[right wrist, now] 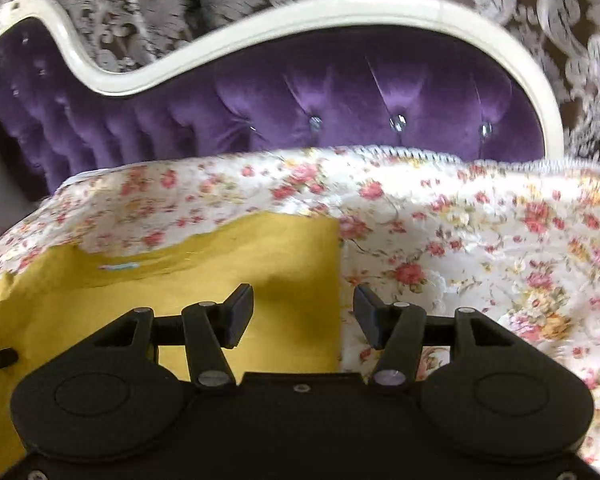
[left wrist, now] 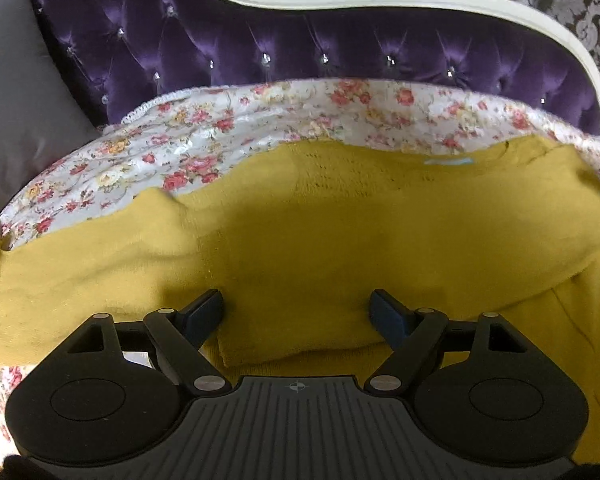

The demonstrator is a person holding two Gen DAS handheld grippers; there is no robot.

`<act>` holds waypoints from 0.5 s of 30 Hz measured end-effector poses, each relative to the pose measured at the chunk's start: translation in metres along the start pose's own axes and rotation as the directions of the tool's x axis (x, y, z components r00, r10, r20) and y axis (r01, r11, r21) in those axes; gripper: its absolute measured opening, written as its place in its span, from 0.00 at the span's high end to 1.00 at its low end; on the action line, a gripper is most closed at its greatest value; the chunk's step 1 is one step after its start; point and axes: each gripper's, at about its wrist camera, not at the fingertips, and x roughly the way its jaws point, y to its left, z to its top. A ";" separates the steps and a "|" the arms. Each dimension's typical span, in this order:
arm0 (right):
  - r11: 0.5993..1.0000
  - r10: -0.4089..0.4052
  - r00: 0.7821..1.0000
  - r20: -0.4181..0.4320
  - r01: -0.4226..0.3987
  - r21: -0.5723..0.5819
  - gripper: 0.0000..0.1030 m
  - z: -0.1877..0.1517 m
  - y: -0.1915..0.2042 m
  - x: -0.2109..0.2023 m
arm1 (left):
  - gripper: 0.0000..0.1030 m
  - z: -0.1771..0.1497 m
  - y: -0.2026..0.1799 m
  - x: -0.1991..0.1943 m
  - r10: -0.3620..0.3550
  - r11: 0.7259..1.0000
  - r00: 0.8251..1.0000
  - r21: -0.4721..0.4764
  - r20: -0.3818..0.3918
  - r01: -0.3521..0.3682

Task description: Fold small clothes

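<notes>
Mustard knit top (left wrist: pixel 340 232) is lying flat; my left tongs (left wrist: pixel 296 312) and right tongs (right wrist: pixel 302 312) are hovering released, probably choosing fold edges.

I count one mustard-yellow knitted garment (left wrist: pixel 320 232), with one small pale-blue label (left wrist: pixel 448 162) near its far edge; the right wrist view shows that same garment (right wrist: pixel 260 276). Under it I see one floral bedspread (left wrist: pixel 148 152). Behind that stands one purple tufted headboard (left wrist: pixel 260 44) with one cream frame (left wrist: pixel 440 0) round it. One grey pillow (left wrist: pixel 16 92) sits at the far left of the left wrist view. I have two grippers: one left gripper (left wrist: pixel 298 304) and one right gripper (right wrist: pixel 303 302), each with two fingers spread apart. On the headboard, the right wrist view gives me three clear crystal buttons (right wrist: pixel 398 122); the others are too blurred to count.
</notes>
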 end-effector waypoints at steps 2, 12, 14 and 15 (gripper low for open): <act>0.999 0.020 1.000 -0.004 -0.020 0.034 0.40 -0.003 -0.007 0.013 | 0.22 -0.001 0.002 -0.002 -0.005 1.000 1.000 -0.001 0.003 0.005; 0.995 0.052 0.998 0.040 -0.055 0.087 0.86 -0.006 -0.010 0.014 | 0.23 0.011 -0.013 -0.020 -0.001 0.999 0.994 0.050 0.111 -0.004; 0.997 -0.054 0.997 0.047 0.052 0.053 0.90 -0.009 -0.008 0.011 | 0.23 0.015 -0.020 -0.021 0.004 0.997 0.991 0.070 0.132 -0.013; 0.994 -0.091 0.996 0.023 0.090 0.056 0.90 -0.011 -0.011 0.015 | 0.23 0.016 -0.023 -0.017 0.003 0.997 0.992 0.077 0.123 -0.013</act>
